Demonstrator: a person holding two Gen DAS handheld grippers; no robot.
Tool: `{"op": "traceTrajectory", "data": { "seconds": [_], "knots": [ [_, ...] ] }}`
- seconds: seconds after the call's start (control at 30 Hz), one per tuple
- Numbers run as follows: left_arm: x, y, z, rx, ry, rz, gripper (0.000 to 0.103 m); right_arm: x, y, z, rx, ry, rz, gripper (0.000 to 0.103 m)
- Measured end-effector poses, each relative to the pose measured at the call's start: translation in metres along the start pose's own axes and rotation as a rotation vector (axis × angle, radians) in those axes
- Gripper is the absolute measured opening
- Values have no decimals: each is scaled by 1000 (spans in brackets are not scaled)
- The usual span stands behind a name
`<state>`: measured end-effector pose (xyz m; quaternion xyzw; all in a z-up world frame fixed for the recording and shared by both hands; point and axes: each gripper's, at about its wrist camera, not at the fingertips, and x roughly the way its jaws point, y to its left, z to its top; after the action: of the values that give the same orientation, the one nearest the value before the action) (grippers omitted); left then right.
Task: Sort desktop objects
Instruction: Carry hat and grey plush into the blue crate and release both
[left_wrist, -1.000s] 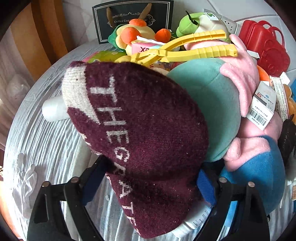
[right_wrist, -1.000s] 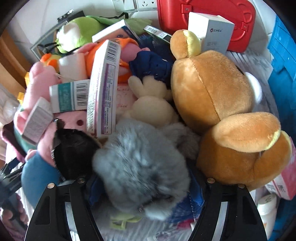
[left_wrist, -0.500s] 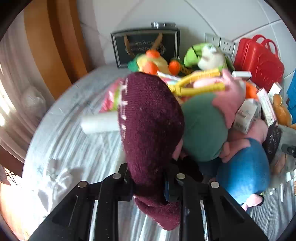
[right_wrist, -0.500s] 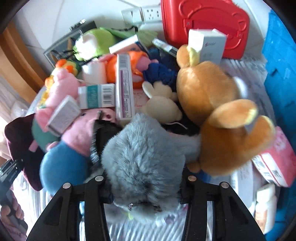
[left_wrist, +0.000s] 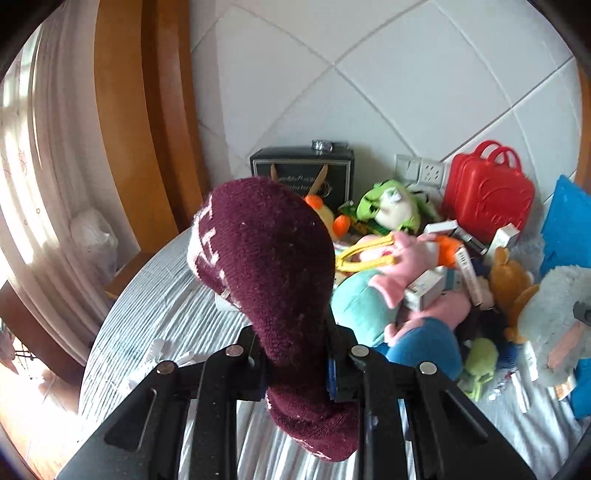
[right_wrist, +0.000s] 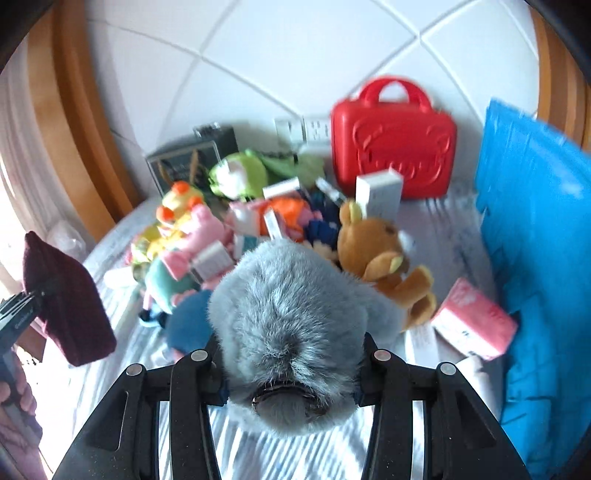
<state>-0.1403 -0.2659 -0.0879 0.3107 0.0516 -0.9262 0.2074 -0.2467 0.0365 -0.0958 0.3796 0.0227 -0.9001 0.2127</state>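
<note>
The left gripper (left_wrist: 295, 354) is clamped on a maroon knit hat (left_wrist: 269, 273), its two fingers pressed into the fabric low down while the crown bulges up and forward of them and a folded edge hangs below. The hat is lifted clear of the grey striped tablecloth (left_wrist: 177, 314). Ahead and to the right of this gripper lies the heap of toys: a teal and pink plush (left_wrist: 369, 302) just beyond the fingers, yellow plastic tongs (left_wrist: 365, 258) on top of it, a green plush (left_wrist: 388, 206) farther back, and a red toy case (left_wrist: 487, 192) upright against the tiled wall. A dark framed sign (left_wrist: 303, 173) stands straight ahead at the wall.

The right gripper (right_wrist: 291, 365) is closed around a grey furry plush (right_wrist: 288, 314), which fills the gap between its fingers and rises above them, held off the cloth. Just beyond it to the right sits a brown teddy bear (right_wrist: 376, 251); a pink packet (right_wrist: 472, 325) lies farther right, beside a blue bag (right_wrist: 535, 240). The red case (right_wrist: 395, 136) stands ahead at the wall, with a white box (right_wrist: 378, 192) in front of it. Far to the left of this gripper the maroon hat (right_wrist: 66, 299) shows in the other gripper's grasp, apart from the pile.
</note>
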Motion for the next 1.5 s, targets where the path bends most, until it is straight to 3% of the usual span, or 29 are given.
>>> {"op": "traceTrajectory", "data": {
  "seconds": [0.4, 0.7, 0.97, 1.2, 1.3, 1.4, 1.5],
  "knots": [
    [-73, -43, 14, 86, -143, -146, 22, -109, 12, 7, -11, -235, -25, 44],
    [-121, -141, 31, 211, -239, -294, 22, -171, -24, 2, 40, -369, -108, 44],
    [-181, -271, 50, 266, -370, -433, 22, -248, -110, 18, 64, -534, -236, 44],
    [-244, -410, 54, 291, -433, -569, 22, -312, -215, 18, 74, -602, -364, 44],
    [-263, -467, 44, 314, -422, -608, 22, -326, -259, 12, 64, -597, -418, 43],
    [-278, -517, 29, 358, -396, -620, 22, -333, -297, 3, 61, -576, -454, 28],
    [-272, -564, 15, 396, -328, -615, 22, -330, -339, 0, 74, -522, -469, 27]
  ]
}}
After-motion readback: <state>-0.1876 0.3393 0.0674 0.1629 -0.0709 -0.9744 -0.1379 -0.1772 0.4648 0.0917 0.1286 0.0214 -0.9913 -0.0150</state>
